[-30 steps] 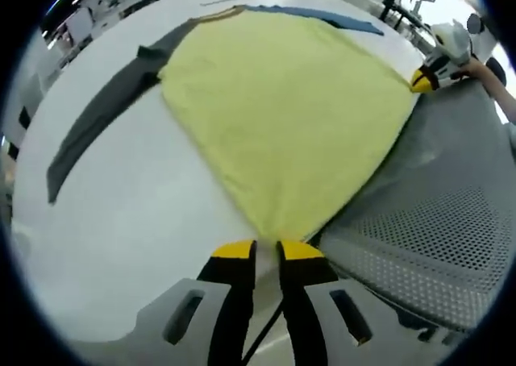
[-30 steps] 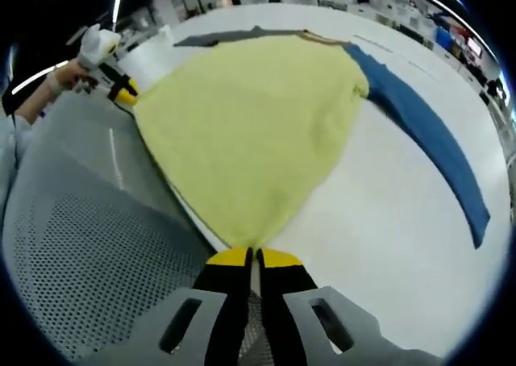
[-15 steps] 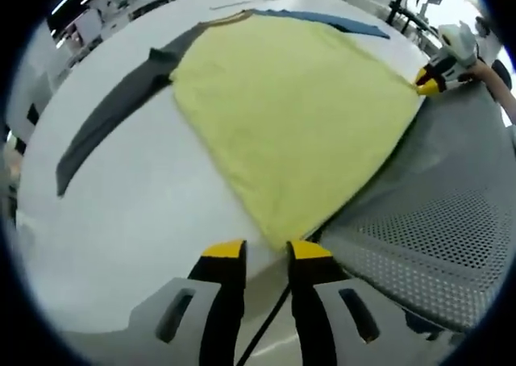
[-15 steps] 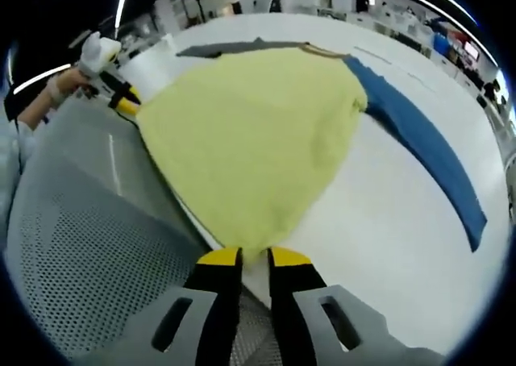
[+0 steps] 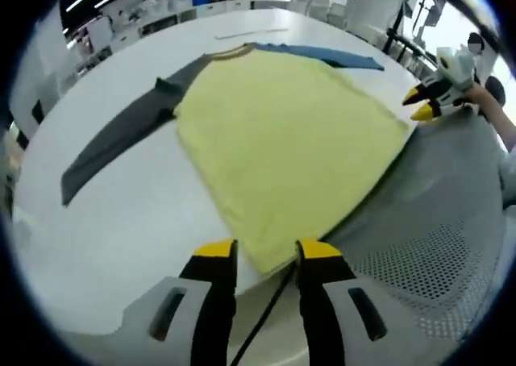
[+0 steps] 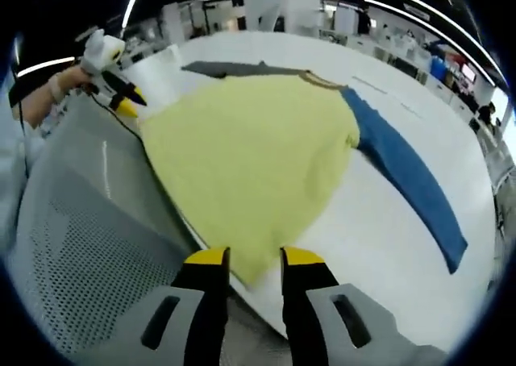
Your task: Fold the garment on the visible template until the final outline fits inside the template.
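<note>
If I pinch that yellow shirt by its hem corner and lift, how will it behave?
Probably floppy: the yellow shirt lies flat, moulded to the white table. Likely light. Its grey sleeve and blue sleeve would probably trail and dangle.

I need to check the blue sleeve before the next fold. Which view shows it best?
The right gripper view: the blue sleeve lies full length on the white table. The left gripper view shows a thin far strip.

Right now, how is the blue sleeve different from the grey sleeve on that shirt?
The blue sleeve is bright blue; the grey sleeve is dark charcoal. They stretch out from opposite sides of the yellow shirt body. Both lie flat and straight on the white table, unfolded.
</note>
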